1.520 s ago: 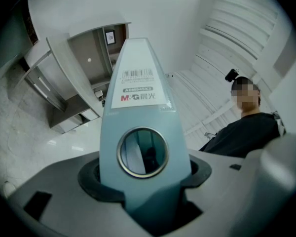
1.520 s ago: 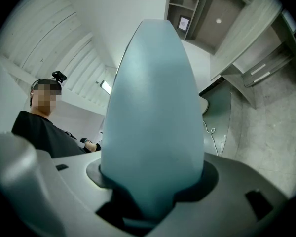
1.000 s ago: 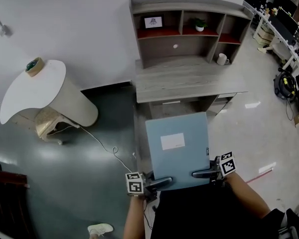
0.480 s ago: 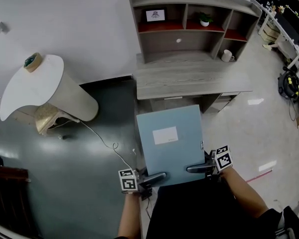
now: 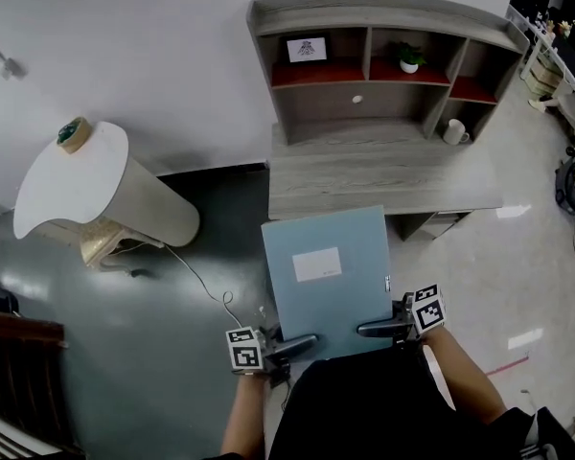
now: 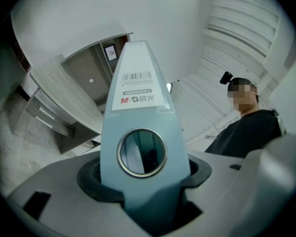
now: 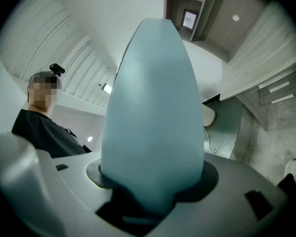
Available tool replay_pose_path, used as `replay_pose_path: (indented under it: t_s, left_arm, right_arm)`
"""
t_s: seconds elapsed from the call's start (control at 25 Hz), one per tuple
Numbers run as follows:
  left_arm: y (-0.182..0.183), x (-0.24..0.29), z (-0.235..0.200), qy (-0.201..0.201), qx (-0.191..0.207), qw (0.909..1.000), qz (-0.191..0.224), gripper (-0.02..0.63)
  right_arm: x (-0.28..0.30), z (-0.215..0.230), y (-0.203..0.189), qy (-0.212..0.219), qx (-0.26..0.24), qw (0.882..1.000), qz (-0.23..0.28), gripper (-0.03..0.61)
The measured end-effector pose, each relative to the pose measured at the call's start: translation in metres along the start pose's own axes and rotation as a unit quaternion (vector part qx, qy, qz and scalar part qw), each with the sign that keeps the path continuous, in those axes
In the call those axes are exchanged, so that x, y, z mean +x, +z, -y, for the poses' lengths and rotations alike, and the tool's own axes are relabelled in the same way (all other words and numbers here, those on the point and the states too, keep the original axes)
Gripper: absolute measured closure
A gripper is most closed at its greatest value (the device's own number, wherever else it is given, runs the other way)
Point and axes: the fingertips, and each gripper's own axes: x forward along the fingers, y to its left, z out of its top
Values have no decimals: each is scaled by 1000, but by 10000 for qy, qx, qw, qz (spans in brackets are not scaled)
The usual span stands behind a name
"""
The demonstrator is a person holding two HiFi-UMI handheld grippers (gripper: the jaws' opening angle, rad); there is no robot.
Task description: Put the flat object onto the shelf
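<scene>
My left gripper (image 5: 300,342) and right gripper (image 5: 376,329) are each clamped on the near end of the blue binder (image 5: 328,271). It is held flat in the air, in front of the desk (image 5: 383,175) and its shelf (image 5: 383,60). Head view: only the upper jaws show, the lower ones hidden beneath the binder. Gripper views: the binder blocks most of the room, and the small print on its spine label is unreadable.

On your flat light-blue plastic binder (image 6: 138,120), the white spine label (image 6: 138,89) reads "M&G" in red, followed by Chinese characters. A barcode (image 6: 136,76) sits above it, and you cannot read its small print.
</scene>
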Motion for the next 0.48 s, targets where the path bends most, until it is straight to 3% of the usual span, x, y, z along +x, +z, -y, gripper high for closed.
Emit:
replay_pose_path:
  t_s: [0.2,0.48]
  left_arm:
    - [30,29,-28,39,-12,10000,-81,328]
    - [69,66,-67,15,-461,9985,-290,330]
  right_arm:
    - [-20,29,36,40,8,10000,60,304]
    - [-44,64,79,-152,442,9986,257,304]
